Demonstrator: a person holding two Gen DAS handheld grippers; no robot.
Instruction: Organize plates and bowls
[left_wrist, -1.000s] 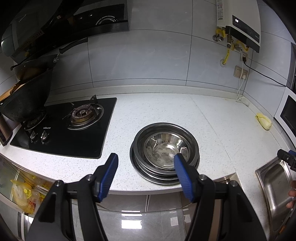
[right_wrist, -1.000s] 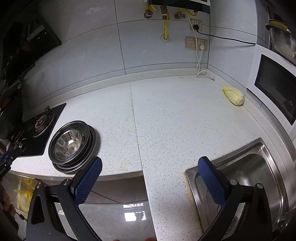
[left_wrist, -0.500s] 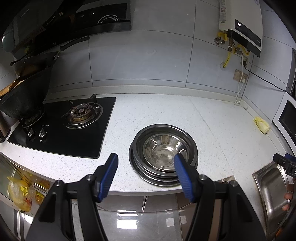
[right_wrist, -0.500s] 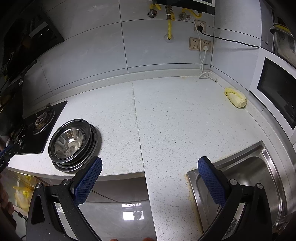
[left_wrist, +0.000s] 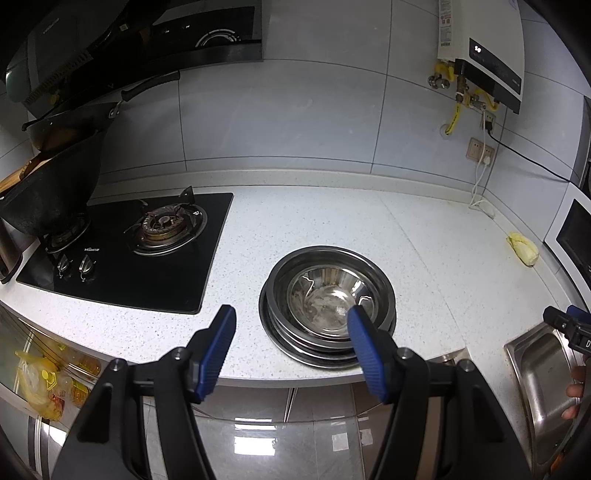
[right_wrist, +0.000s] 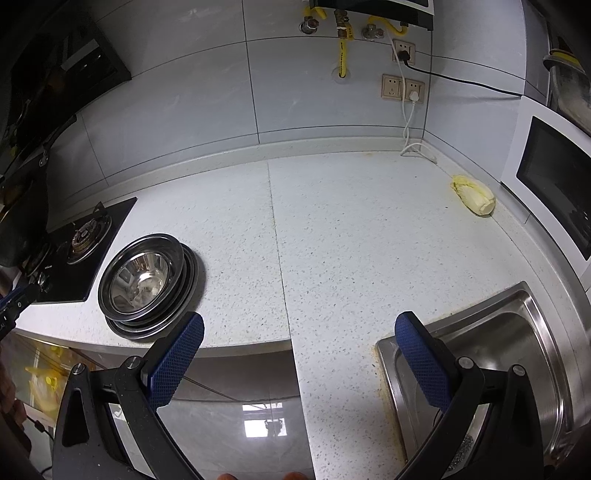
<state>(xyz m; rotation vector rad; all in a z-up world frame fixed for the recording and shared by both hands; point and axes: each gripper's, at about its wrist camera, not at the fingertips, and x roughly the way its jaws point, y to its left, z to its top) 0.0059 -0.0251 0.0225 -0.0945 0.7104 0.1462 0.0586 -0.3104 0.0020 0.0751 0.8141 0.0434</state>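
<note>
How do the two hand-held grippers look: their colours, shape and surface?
The left hand-held gripper and the right hand-held gripper look alike: black angular frames with silver screw heads, each carrying two flat blue finger pads. The left one's pads are ribbed, the right one's cross-hatched. No cables or sleeves show on them.

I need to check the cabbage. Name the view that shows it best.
Right wrist view: the cabbage lies whole and large on the counter near the microwave. The left wrist view shows it small at the right edge.
</note>
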